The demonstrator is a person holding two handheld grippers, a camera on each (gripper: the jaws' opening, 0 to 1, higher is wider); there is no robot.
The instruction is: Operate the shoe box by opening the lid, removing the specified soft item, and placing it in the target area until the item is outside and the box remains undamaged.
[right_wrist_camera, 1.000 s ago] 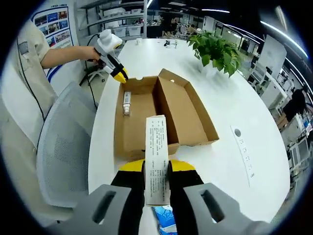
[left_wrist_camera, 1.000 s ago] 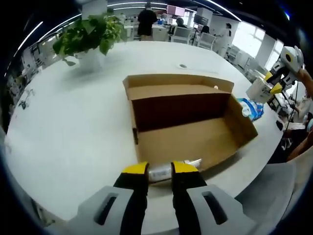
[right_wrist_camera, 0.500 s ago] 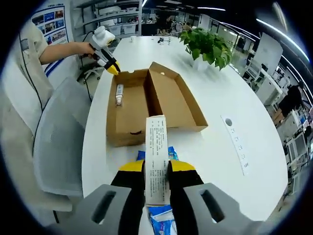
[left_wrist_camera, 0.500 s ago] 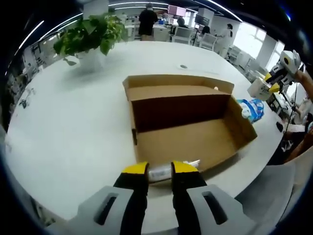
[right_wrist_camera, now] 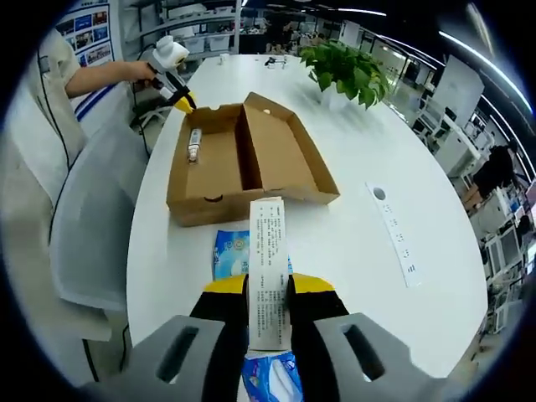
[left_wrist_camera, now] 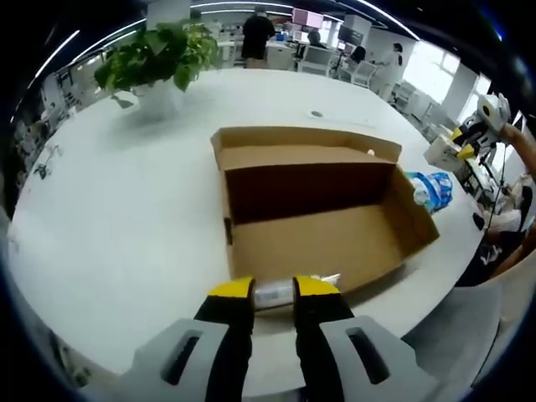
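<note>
The brown shoe box [left_wrist_camera: 310,180] lies open on the white table, its lid [right_wrist_camera: 276,159] flipped flat beside it. A small silvery tube [left_wrist_camera: 272,295] lies inside along the near end wall, and it also appears as the tube [right_wrist_camera: 194,144] in the right gripper view. My left gripper [left_wrist_camera: 273,288] hovers at that end of the box, open, with the tube just beyond its tips. From the other side the left gripper [right_wrist_camera: 177,100] sits at the box's far corner. My right gripper [right_wrist_camera: 268,285] is shut on a long white printed carton [right_wrist_camera: 268,260], held above a blue soft packet [right_wrist_camera: 243,251].
A potted plant [left_wrist_camera: 155,54] stands at the far side of the table. A white power strip [right_wrist_camera: 392,230] lies right of the box. A grey chair [right_wrist_camera: 84,226] and a person's sleeve [right_wrist_camera: 50,92] border the table's left edge. Another blue packet [right_wrist_camera: 272,377] shows below my right gripper.
The right gripper has drawn back from the box with the white carton still held, so the blue packet now shows fully ahead of it. The left gripper has hardly moved.
</note>
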